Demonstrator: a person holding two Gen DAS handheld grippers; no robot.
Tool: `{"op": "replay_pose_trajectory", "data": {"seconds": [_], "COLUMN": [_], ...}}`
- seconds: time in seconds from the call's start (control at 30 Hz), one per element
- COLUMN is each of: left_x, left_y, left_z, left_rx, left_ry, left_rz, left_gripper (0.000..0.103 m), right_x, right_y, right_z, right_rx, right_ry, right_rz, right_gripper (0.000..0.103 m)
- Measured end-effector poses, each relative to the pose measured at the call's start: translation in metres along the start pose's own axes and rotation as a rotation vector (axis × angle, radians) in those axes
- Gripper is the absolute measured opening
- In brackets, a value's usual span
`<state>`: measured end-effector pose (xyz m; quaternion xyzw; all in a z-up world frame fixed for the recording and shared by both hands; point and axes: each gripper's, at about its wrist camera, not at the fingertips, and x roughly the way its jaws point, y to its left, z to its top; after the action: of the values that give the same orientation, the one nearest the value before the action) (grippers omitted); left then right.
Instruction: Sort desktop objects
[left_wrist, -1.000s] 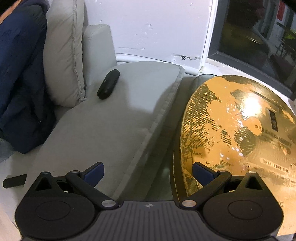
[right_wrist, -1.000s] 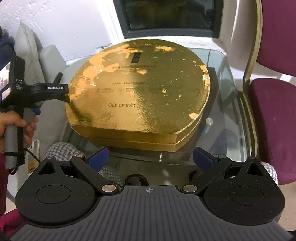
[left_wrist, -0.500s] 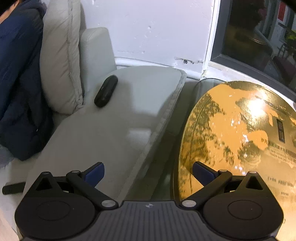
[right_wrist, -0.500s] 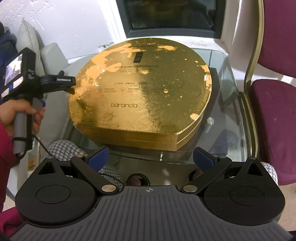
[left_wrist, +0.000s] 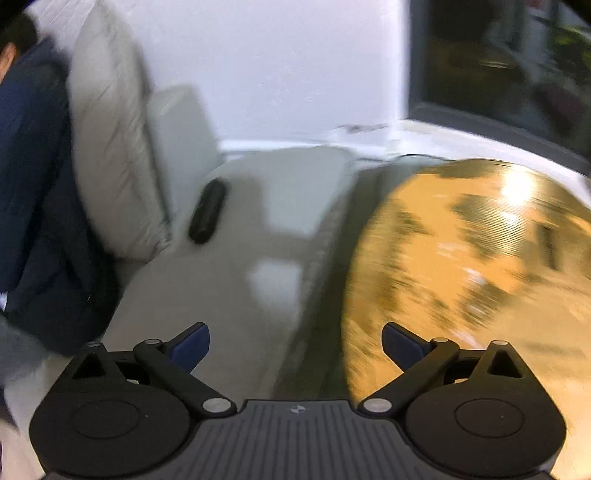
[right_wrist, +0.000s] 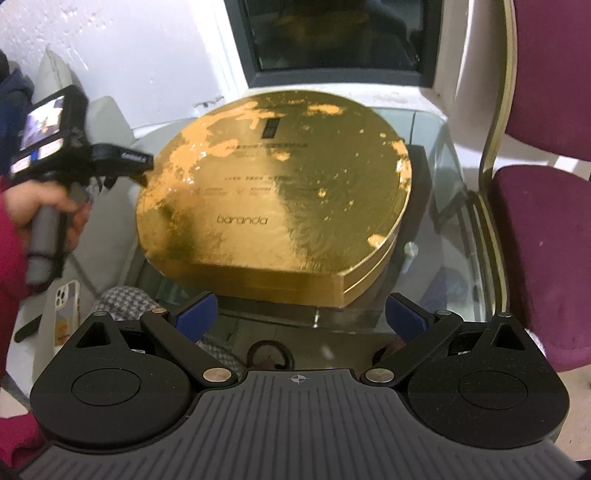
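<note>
The gold box (right_wrist: 273, 195), round with one pointed corner and marked "baranda", lies flat on the glass bench (right_wrist: 439, 236) and covers most of its top. Its pointed corner faces the near right corner of the bench; a narrow strip of glass shows along the right edge.

Right tool (right_wrist: 300, 314): blue-tipped fingers spread wide apart, nothing between them, held off the near edge of the bench and clear of the box.

Left tool (left_wrist: 295, 343): fingers likewise wide apart and empty, held at the left edge of the bench with the box's left rim just ahead of its right finger. This view is blurred. The right wrist view shows a hand (right_wrist: 40, 206) gripping its handle.

A grey sofa (left_wrist: 229, 288) adjoins the bench's left edge, with a dark oblong object (left_wrist: 207, 211) on its seat. A purple chair (right_wrist: 546, 229) stands beside the right edge.
</note>
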<state>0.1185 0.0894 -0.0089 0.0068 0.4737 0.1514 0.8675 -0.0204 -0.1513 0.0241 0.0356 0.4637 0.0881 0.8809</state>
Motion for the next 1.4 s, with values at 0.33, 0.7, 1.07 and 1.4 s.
{"op": "replay_pose_trajectory", "data": {"seconds": [0.33, 0.7, 1.07, 1.4], "left_x": [-0.083, -0.115, -0.131, -0.134], "left_y": [-0.032, -0.048, -0.052, -0.06], "left_z": [-0.051, -0.097, -0.113, -0.115], "left_rx": [0.09, 0.182, 0.187, 0.216], "left_ry": [-0.016, 0.009, 0.024, 0.033], "left_rz": [-0.142, -0.204, -0.203, -0.203], "left_gripper": [0.102, 0.102, 0.102, 0.102], "right_x": [-0.015, -0.019, -0.026, -0.028], "right_y": [-0.002, -0.006, -0.007, -0.008], "right_z": [0.014, 0.0, -0.011, -0.012], "right_rx": [-0.027, -0.005, 0.003, 0.008], "right_ry": [-0.052, -0.029, -0.016, -0.018], "right_rz": [0.015, 0.028, 0.039, 0.041], "right_gripper": [0.1, 0.102, 0.102, 0.102]}}
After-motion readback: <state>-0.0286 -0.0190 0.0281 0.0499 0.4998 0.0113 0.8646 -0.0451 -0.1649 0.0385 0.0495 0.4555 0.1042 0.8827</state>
